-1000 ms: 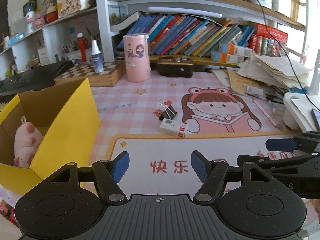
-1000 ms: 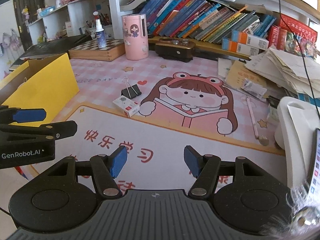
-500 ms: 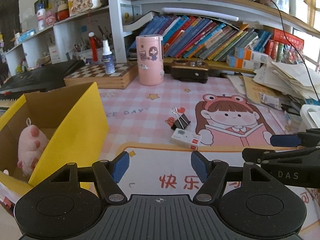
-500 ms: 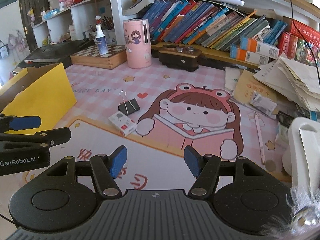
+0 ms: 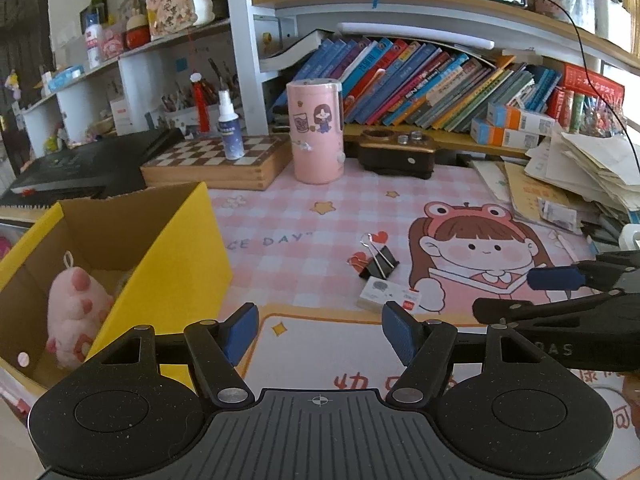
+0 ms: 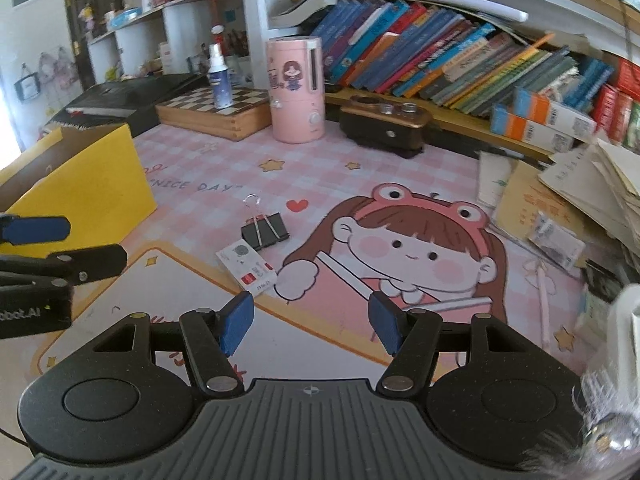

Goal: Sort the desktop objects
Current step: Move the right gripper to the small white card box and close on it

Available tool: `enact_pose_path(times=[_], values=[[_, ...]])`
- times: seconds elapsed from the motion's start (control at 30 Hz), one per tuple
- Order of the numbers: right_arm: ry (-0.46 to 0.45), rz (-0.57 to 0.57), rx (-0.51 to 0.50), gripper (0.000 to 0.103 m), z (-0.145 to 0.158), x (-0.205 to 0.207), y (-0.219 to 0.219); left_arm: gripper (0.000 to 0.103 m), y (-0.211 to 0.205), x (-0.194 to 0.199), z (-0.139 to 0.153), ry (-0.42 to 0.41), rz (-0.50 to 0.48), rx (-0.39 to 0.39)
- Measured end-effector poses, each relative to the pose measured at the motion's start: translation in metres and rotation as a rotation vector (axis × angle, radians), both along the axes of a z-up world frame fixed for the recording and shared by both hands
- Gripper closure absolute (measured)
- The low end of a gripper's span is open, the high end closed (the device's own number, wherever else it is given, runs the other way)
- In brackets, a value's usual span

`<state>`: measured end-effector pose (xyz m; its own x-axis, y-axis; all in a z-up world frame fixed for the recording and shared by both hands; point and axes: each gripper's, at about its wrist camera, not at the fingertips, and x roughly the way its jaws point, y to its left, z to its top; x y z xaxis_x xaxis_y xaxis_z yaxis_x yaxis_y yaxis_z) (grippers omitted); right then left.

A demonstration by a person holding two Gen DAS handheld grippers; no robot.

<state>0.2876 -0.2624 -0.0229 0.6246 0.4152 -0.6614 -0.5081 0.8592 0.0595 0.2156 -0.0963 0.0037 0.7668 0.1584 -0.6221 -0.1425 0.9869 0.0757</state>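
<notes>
1. The left gripper [image 5: 318, 330] has its blue pads spread apart with nothing between them, above the white part of the desk mat [image 5: 320, 344] with red Chinese characters.
2. The right gripper [image 6: 310, 326] is also spread and empty. In the left view it shows at the right edge with the letters "DAS"; in the right view the other gripper's body reads "bot.AI".
3. Just beyond the pads lies a small white box [image 6: 247, 266] with a red label, flat on the desk; its long axis runs diagonally, from far-left to near-right in the right view. Its small print is not readable.
4. Just behind it, the black binder clip [image 6: 265, 230] points its wire handles away from the camera.
5. The mat reads "NICE DAY" only in the right view.
6. Only the left view looks inside the yellow cardboard box [image 5: 176, 248], where a pink plush toy [image 5: 76, 312] lies.
7. Far back stand a pink cylinder [image 5: 316, 132], a chessboard box [image 5: 216, 160] with a spray bottle [image 5: 229, 128], and leaning books [image 5: 420, 84].
</notes>
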Motion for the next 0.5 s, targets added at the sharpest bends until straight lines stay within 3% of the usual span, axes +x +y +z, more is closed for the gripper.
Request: enact_pose_path(times=[0.5], values=[[0.004, 0.191, -0.036, 0.044, -0.033, 0.038, 0.044, 0.033, 0.004, -0.003, 0.003, 0.015, 0.049, 0.022]])
